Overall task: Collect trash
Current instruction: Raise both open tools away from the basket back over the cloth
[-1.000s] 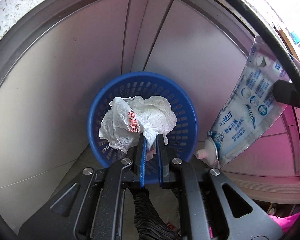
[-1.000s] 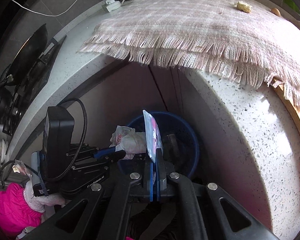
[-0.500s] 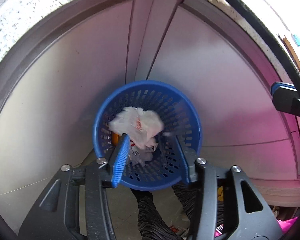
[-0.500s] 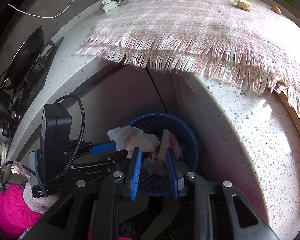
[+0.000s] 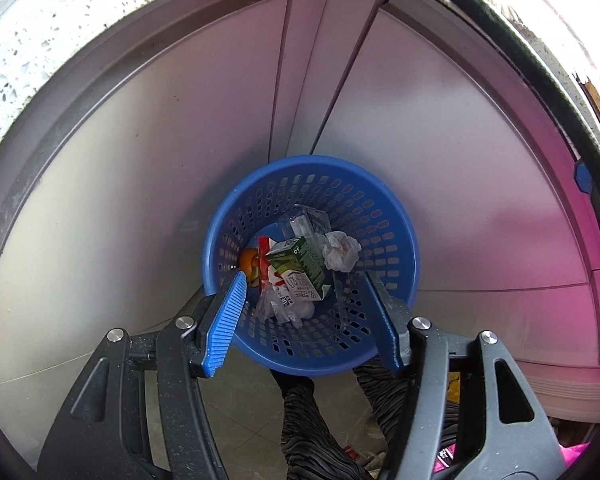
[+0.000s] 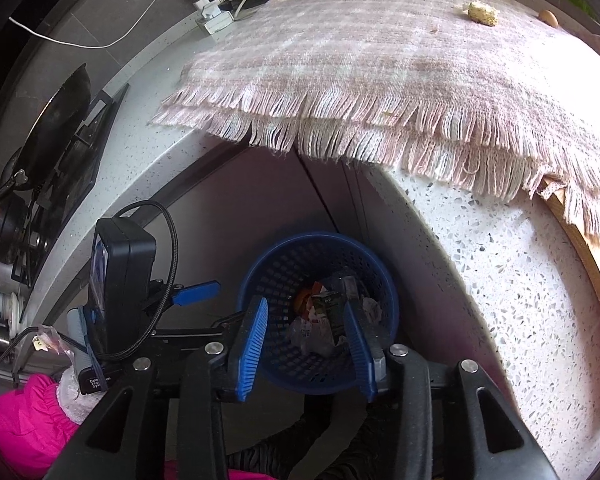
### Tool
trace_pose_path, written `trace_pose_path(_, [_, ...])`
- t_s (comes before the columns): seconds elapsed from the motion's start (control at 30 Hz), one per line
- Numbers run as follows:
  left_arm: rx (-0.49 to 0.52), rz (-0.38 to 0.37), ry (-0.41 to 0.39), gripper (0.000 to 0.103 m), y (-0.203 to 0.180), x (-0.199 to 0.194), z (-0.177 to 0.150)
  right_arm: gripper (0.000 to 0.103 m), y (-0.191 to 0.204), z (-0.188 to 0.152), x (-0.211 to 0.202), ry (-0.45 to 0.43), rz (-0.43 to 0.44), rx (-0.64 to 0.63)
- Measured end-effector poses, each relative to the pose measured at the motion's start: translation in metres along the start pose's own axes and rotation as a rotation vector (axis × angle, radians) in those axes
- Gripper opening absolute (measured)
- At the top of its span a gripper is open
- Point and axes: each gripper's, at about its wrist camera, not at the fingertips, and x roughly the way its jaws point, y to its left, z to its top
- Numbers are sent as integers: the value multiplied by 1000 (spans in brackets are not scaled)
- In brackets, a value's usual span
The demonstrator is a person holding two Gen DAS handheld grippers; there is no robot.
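A blue perforated basket (image 5: 380, 208) stands on the floor against the cabinet doors. Inside it lie a green carton (image 5: 300, 268), a crumpled white plastic bag (image 5: 342, 250), a translucent packet (image 5: 306, 220) and a piece of orange peel (image 5: 249, 264). My left gripper (image 5: 304, 280) hangs just over the basket, its jaws opening with nothing between them. In the right wrist view the same basket (image 6: 384, 292) sits below my right gripper (image 6: 305, 304), whose jaws are also opening and hold nothing. One blue finger (image 6: 196, 293) of the left gripper shows to its left.
A speckled countertop (image 6: 500, 280) overhangs the basket, covered by a fringed pink-and-white cloth (image 6: 360, 60) with a bread crumb (image 6: 480, 12) on it. A charger and cables (image 6: 214, 20) and a black pan (image 6: 60, 112) lie further left. Pink sleeve (image 6: 20, 420); dark trouser legs (image 5: 312, 420) below.
Both grippers have opened. The left one let go of the white plastic bag and the right one let go of the toothpaste tube; both dropped into the basket.
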Motion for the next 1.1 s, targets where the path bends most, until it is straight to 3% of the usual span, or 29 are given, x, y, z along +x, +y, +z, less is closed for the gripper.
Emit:
trace_pose_path(0.3, [5,1,-36,61,0,-14,1,64,7,4,-14,-31,21,-14])
trace_pose_path(0.6, [23,6,-126,61,-9,-58,10,83,4,14,-46,-103,22,-67])
trace_pose_path(0.83, [-6,-30,-222,61,-15,-95,33,86,-20,34,-77,-178,8,-58])
trace_pose_path(1.1, [15,-60,-307,61,-36,-119,77,86,-73,73,-117,-288,-32,16])
